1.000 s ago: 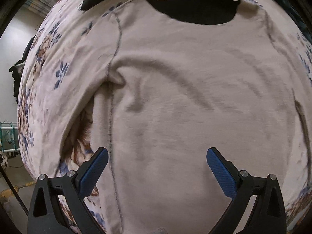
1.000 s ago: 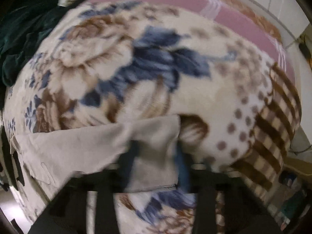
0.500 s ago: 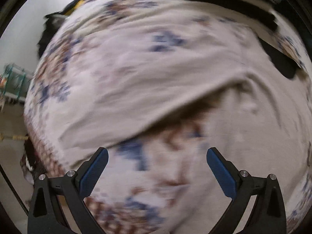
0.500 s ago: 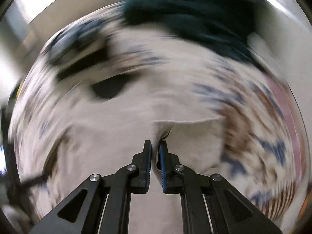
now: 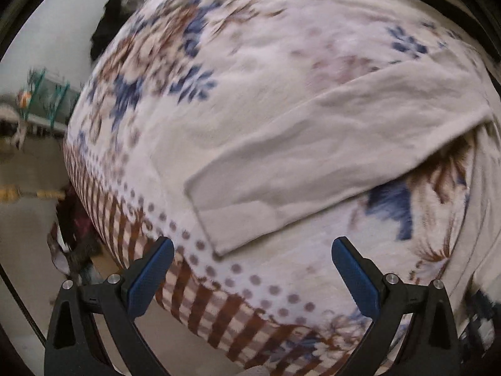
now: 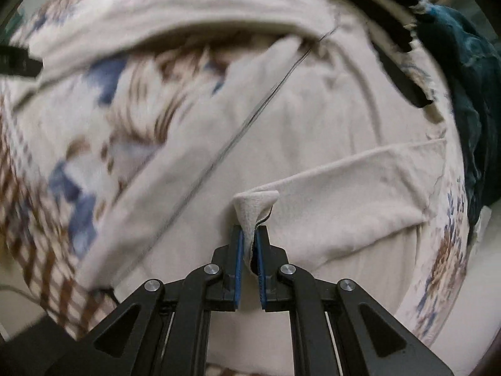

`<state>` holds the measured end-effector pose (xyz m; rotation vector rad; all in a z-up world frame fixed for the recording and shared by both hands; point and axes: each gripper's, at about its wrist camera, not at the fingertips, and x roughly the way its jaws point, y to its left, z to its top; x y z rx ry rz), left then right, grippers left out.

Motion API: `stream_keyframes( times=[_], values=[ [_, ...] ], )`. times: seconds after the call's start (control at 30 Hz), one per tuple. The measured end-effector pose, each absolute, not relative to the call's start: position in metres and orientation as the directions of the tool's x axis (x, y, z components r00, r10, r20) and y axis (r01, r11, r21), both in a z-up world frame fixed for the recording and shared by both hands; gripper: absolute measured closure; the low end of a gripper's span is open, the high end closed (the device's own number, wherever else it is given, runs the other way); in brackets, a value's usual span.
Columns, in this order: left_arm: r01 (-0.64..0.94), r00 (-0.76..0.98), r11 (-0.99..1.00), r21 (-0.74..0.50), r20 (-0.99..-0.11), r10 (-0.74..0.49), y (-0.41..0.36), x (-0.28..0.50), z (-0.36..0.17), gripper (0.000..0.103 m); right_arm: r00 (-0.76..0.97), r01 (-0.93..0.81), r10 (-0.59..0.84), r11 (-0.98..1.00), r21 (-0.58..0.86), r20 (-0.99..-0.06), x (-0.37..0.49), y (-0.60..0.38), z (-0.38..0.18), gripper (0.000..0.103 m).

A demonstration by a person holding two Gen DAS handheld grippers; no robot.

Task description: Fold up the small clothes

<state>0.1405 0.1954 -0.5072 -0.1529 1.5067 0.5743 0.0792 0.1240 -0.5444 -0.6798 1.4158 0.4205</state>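
A beige long-sleeved top (image 6: pixel 313 144) lies flat on a flowered blanket (image 5: pixel 219 62). In the left wrist view its left sleeve (image 5: pixel 313 150) stretches out across the blanket, cuff end nearest me. My left gripper (image 5: pixel 250 266) is open and empty, hovering just short of that cuff. In the right wrist view my right gripper (image 6: pixel 249 235) is shut on the cuff of the other sleeve (image 6: pixel 344 206), which is drawn across the top's body. The cuff bunches up between the jaws.
The blanket has blue and brown flowers with a brown striped border (image 5: pixel 194 297) at its edge. A dark teal garment (image 6: pixel 469 94) lies at the right edge of the blanket. Floor and clutter (image 5: pixel 37 109) show beyond the left edge.
My left gripper swung left from over the top's body to the outstretched sleeve. My right gripper closed on the other sleeve's cuff and carried it over the body.
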Motion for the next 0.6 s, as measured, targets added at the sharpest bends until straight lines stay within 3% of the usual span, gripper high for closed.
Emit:
stream_keyframes(
  times=[0.07, 0.13, 0.2, 0.27, 0.33, 0.43, 0.47, 0.53, 0.57, 0.6],
  values=[
    [-0.523, -0.053, 0.829, 0.196, -0.979, 0.198, 0.211, 0.131, -0.51, 0.0, 0.042, -0.655, -0.1, 0.749, -0.103, -0.994, 0.076, 0.124, -0.545, 0.086],
    [-0.608, -0.053, 0.785, 0.119, -0.993, 0.109, 0.225, 0.121, -0.516, 0.0, -0.084, -0.631, -0.002, 0.774, 0.052, -0.996, 0.08, 0.12, -0.541, 0.061],
    [-0.696, -0.007, 0.718, -0.017, -1.0, -0.03, 0.242, 0.111, -0.524, 0.0, -0.126, -0.568, 0.057, 0.814, 0.119, -0.99, 0.084, 0.108, -0.534, 0.051],
    [-0.803, 0.122, 0.552, -0.225, -0.969, -0.216, 0.263, 0.096, -0.54, 0.0, -0.115, -0.482, 0.074, 0.868, 0.12, -0.991, 0.088, 0.092, -0.528, 0.049],
    [-0.866, 0.242, 0.361, -0.346, -0.922, -0.304, 0.28, 0.08, -0.555, 0.0, -0.108, -0.378, 0.084, 0.918, 0.12, -0.991, 0.093, 0.071, -0.527, 0.047],
    [-0.905, 0.342, 0.143, -0.4, -0.885, -0.316, 0.298, 0.066, -0.576, 0.005, -0.09, -0.218, 0.067, 0.972, 0.085, -0.994, 0.095, 0.034, -0.529, 0.047],
    [-0.908, 0.366, 0.097, -0.408, -0.883, -0.294, 0.303, 0.064, -0.579, 0.017, -0.081, -0.177, 0.054, 0.982, 0.067, -0.995, 0.095, 0.024, -0.529, 0.047],
    [-0.917, 0.371, 0.064, -0.393, -0.902, -0.223, 0.312, 0.064, -0.58, 0.076, -0.069, -0.093, 0.029, 0.995, 0.035, -0.997, 0.091, 0.002, -0.53, 0.047],
    [-0.923, 0.354, 0.086, -0.375, -0.915, -0.195, 0.315, 0.068, -0.578, 0.099, -0.07, -0.067, 0.016, 0.998, 0.021, -0.997, 0.088, -0.005, -0.531, 0.047],
    [-0.918, 0.357, 0.113, -0.38, -0.917, -0.18, 0.313, 0.073, -0.574, 0.099, -0.072, -0.045, -0.005, 0.999, -0.001, -0.997, 0.085, -0.014, -0.533, 0.047]
  ],
)
